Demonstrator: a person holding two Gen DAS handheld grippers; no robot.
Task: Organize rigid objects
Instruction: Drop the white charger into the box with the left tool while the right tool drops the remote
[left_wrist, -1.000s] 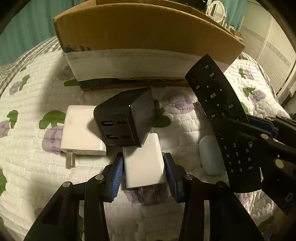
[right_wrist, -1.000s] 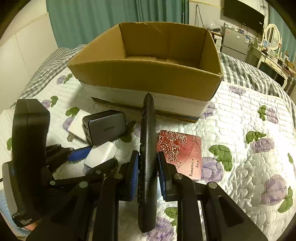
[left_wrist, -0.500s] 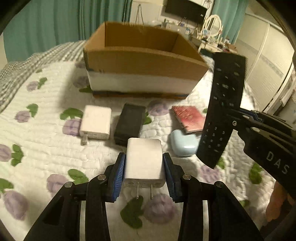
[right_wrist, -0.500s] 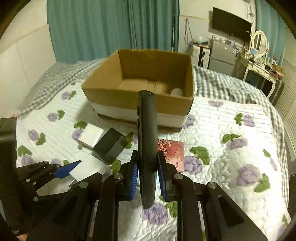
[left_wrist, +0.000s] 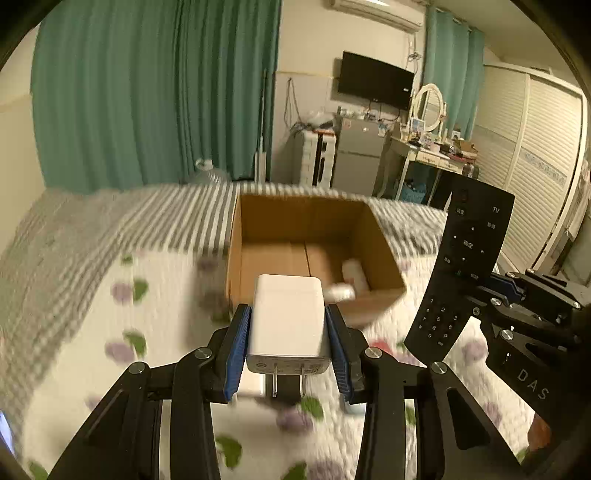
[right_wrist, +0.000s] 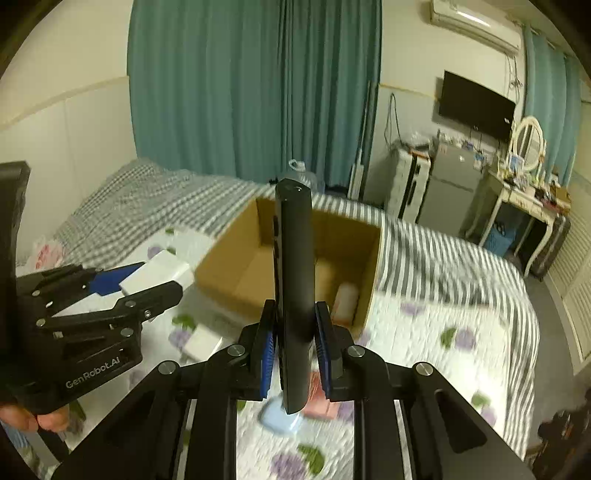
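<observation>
On a quilted bed (left_wrist: 74, 332), 2 handheld grippers are pictured above the bedding in front of an open cardboard box (left_wrist: 314, 251), each loaded with 1 item. At left, the left gripper (left_wrist: 288, 332) is clenched on a white charger (left_wrist: 286, 321), its blue pads pressed to the charger's 2 flat sides and its 2 prongs pointed back toward the camera. The charger is held just short of the box's near wall, not yet over the opening.

At centre, the box is seen to hold a white cylindrical item (left_wrist: 352, 275) against its right wall; a smaller pale shape beside it is too blurred to be named. A white adapter (right_wrist: 201, 345), a pale blue case (right_wrist: 277, 419) and a red patterned card (right_wrist: 319, 402) are left on the quilt.

At right, the right gripper (right_wrist: 293, 354) is closed on a black TV remote (right_wrist: 293, 280), gripped low on its body so that most of its length is stood above the pads.

Several risks are judged to follow. The remote, being long and held near 1 end, could be levered in the grip and slipped if its top were knocked on the box rim. The 2 grippers are carried close together toward 1 opening, so a collision could be caused by simultaneous entry. The charger, if let go too early, could be dropped on the near wall and bounced back onto the quilt.
</observation>
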